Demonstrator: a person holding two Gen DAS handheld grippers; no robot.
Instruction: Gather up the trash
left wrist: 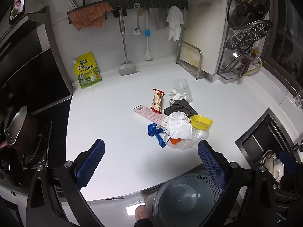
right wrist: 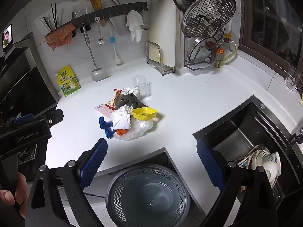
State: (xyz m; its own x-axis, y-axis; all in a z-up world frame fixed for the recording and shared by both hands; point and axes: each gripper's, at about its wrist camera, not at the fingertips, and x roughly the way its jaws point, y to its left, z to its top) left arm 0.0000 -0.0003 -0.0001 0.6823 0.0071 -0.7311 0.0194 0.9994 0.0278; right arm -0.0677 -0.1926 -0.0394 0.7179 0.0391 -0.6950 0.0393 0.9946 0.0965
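Note:
A pile of trash lies mid-counter: crumpled white paper point(left wrist: 179, 125) point(right wrist: 122, 119), a blue ribbon point(left wrist: 158, 133) point(right wrist: 106, 125), a snack wrapper point(left wrist: 156, 102), a pink slip point(left wrist: 149, 114), a yellow dish point(left wrist: 201, 121) point(right wrist: 144, 113), clear plastic wrap point(left wrist: 191, 138) point(right wrist: 139, 129) and a clear cup point(left wrist: 182, 89) point(right wrist: 141, 84). A grey perforated bin point(right wrist: 147, 194) point(left wrist: 185, 193) stands below the counter's front edge. My left gripper point(left wrist: 151, 162) is open and empty, short of the pile. My right gripper point(right wrist: 151, 160) is open and empty above the bin.
A sink point(right wrist: 244, 134) with dishes lies at the right. A stove with a pot point(left wrist: 19, 130) is at the left. A yellow seasoning pouch point(left wrist: 87, 70), hanging utensils, a cutting board point(left wrist: 206, 36) and a lid rack point(right wrist: 206, 32) line the back wall. A glass point(right wrist: 292, 78) stands far right.

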